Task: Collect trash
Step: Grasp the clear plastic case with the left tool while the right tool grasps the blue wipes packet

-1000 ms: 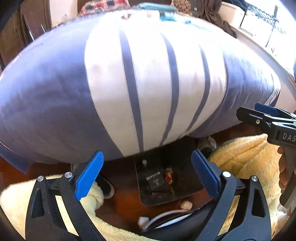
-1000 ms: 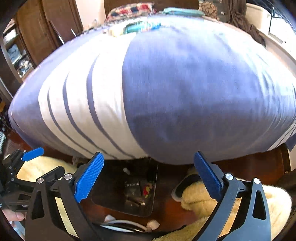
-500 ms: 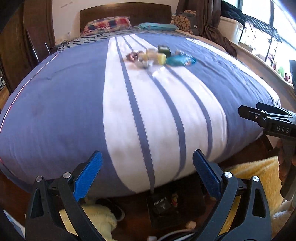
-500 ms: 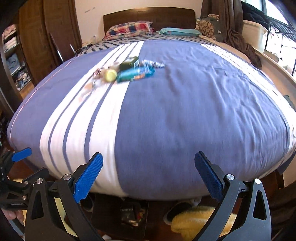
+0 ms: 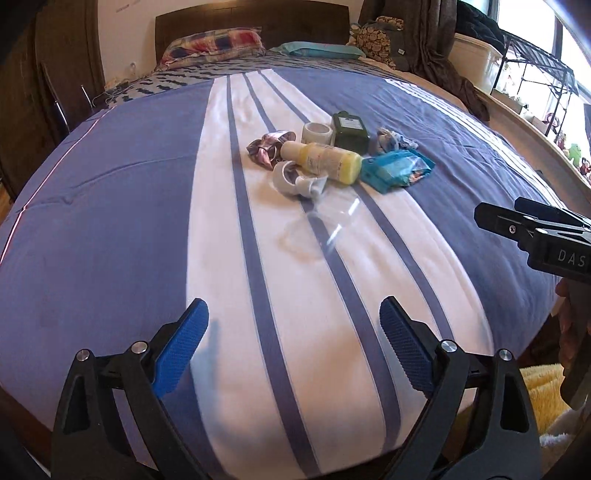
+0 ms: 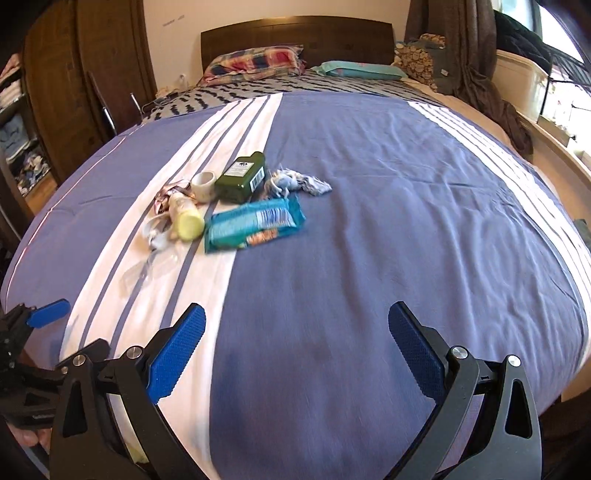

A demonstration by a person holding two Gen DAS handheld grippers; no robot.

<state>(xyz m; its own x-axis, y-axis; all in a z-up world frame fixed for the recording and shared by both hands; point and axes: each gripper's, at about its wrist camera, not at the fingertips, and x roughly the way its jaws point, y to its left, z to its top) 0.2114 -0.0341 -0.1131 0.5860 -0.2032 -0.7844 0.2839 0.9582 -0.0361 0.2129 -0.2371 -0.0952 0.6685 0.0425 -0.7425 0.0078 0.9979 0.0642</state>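
Note:
A heap of trash lies mid-bed on the blue and white striped cover (image 5: 110, 221): a yellow bottle (image 5: 325, 161) (image 6: 186, 218), a dark green bottle (image 5: 349, 131) (image 6: 242, 178), a teal wrapper (image 5: 397, 170) (image 6: 253, 223), a white tape roll (image 5: 316, 132) (image 6: 204, 183), a crumpled patterned wrapper (image 5: 267, 149), a crumpled blue-white wrapper (image 6: 295, 182) and clear plastic film (image 5: 325, 218). My left gripper (image 5: 295, 347) is open and empty above the bed's foot end. My right gripper (image 6: 297, 349) is open and empty beside it, to the right.
Pillows (image 6: 255, 61) lie at the dark headboard (image 6: 295, 33). A wooden wardrobe (image 6: 74, 74) stands at the left. Clothes hang and a white bin (image 6: 521, 81) sits at the right by the window. A yellow rug (image 5: 543, 391) lies on the floor.
Both grippers have risen from low by the floor under the bed's foot to above the cover. The trash heap has come into view and grown nearer. Both stay open.

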